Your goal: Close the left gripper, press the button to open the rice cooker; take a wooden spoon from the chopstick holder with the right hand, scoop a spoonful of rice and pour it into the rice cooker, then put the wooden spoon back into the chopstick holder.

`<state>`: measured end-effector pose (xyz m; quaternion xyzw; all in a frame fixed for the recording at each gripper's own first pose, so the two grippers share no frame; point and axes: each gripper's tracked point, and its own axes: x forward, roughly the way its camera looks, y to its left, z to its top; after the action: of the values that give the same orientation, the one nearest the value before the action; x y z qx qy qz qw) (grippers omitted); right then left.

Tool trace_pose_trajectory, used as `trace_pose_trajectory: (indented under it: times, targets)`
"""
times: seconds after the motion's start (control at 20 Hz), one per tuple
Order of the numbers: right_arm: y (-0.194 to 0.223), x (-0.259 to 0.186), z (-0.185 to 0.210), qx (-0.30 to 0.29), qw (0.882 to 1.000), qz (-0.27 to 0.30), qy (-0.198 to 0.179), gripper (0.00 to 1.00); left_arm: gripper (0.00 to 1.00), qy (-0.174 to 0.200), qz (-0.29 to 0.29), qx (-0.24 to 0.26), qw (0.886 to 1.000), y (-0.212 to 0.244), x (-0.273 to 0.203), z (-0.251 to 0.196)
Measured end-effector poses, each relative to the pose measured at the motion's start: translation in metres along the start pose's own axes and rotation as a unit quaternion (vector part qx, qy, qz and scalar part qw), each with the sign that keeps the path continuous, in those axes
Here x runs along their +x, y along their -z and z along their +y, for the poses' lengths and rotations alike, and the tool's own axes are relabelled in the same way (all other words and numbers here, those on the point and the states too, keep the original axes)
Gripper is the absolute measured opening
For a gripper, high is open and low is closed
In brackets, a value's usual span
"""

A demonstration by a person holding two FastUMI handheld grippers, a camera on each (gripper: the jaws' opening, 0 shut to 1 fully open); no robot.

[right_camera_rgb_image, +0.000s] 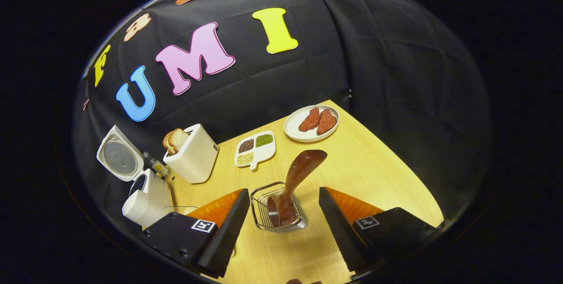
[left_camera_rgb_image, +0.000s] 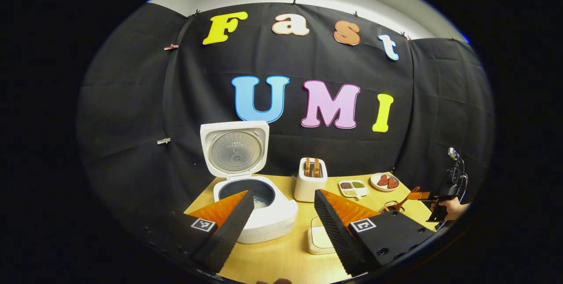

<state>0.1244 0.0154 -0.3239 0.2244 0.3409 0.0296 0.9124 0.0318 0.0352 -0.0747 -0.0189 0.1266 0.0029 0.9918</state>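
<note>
- Table [right_camera_rgb_image: 374,174]: light wood-grain top that carries every item below, set against the black cloth wall.
- Rice cooker [left_camera_rgb_image: 268,218]: white body at the table's left end, lid [left_camera_rgb_image: 235,148] standing upright and open, dark inner pot exposed with a little pale matter at its bottom. In the right gripper view it sits at the far left edge [right_camera_rgb_image: 147,198].
- Toaster [right_camera_rgb_image: 193,154]: white, just right of the cooker, bread slices standing out of its slots.
- Left gripper [left_camera_rgb_image: 283,231]: fingers spread apart, nothing between them; held above the table in front of the cooker, with a shallow white container [left_camera_rgb_image: 320,241] below the gap.
- Right gripper [right_camera_rgb_image: 283,231]: fingers spread apart on either side of the chopstick holder, touching neither it nor the spoon. In the left gripper view it shows at the far right [left_camera_rgb_image: 433,196], held by a hand [left_camera_rgb_image: 453,208].
- Plate [right_camera_rgb_image: 290,131]: white, round, near the table's back, bearing two reddish pieces.
- Divided dish [right_camera_rgb_image: 256,161]: white, three compartments of dark, green and pale grains, between toaster and plate.
- Chopstick holder [right_camera_rgb_image: 261,207]: clear-walled with a wire frame, near the front edge.
- Wooden spoon [right_camera_rgb_image: 299,174]: dark brown, standing in the holder and leaning toward the back right.
</note>
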Motion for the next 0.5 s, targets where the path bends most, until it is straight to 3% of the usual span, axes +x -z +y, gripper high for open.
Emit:
trace_pose_trajectory:
  times: [0.25, 0.5]
  targets:
    - [-0.032, -0.058, 0.022, -0.064, 0.995, -0.076, 0.011, 0.98, 0.96, 0.019, -0.019, -0.004, 1.0, -0.016, 0.002, 0.005]
    - [-0.067, -0.119, 0.065, -0.122, 0.981, -0.152, 0.01, 0.98, 0.96, 0.028, -0.042, -0.004, 0.999, -0.04, 0.009, 0.016]
